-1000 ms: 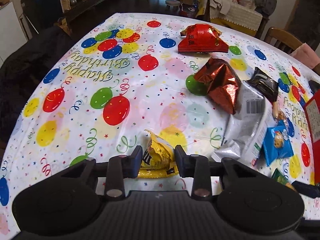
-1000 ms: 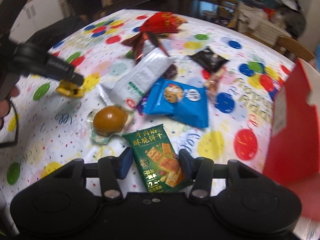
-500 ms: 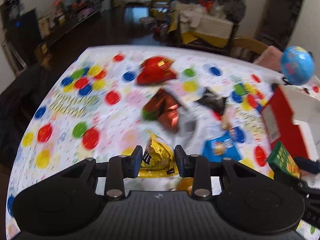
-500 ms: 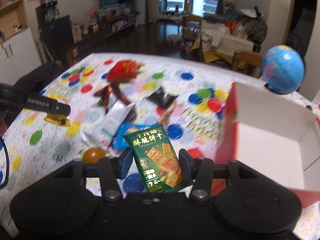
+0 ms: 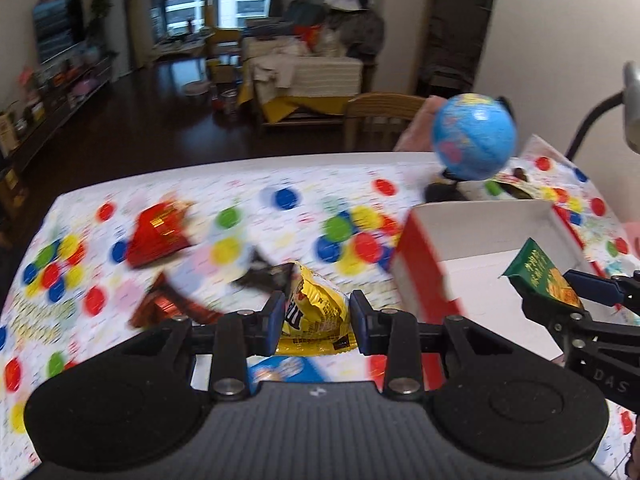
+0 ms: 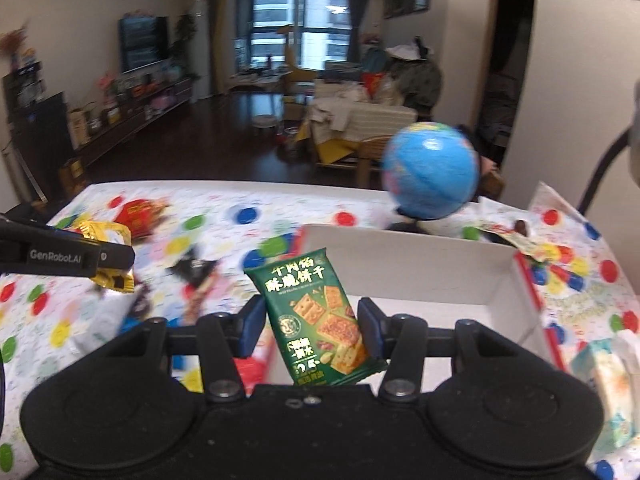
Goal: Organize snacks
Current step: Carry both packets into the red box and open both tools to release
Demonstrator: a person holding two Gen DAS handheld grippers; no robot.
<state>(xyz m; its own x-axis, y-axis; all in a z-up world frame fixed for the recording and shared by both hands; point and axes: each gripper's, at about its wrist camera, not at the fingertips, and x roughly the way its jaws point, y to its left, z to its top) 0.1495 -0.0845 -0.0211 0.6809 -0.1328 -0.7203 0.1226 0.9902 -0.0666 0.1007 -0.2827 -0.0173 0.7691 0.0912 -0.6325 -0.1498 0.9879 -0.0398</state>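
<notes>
Green cracker packet pinched in right fingers; left fingers pinch yellow packet.

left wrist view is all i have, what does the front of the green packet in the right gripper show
Observer: Square crackers under Chinese lettering; the right gripper clamps the green packet upright.
Operator: anything right of the box i cant see
Observer: A pale tissue-like pack lies on the tablecloth right of the white box.
Operator: and my yellow packet
Observer: Seen sideways, the left gripper holds the yellow packet clear above the tablecloth, left of the box.
</notes>
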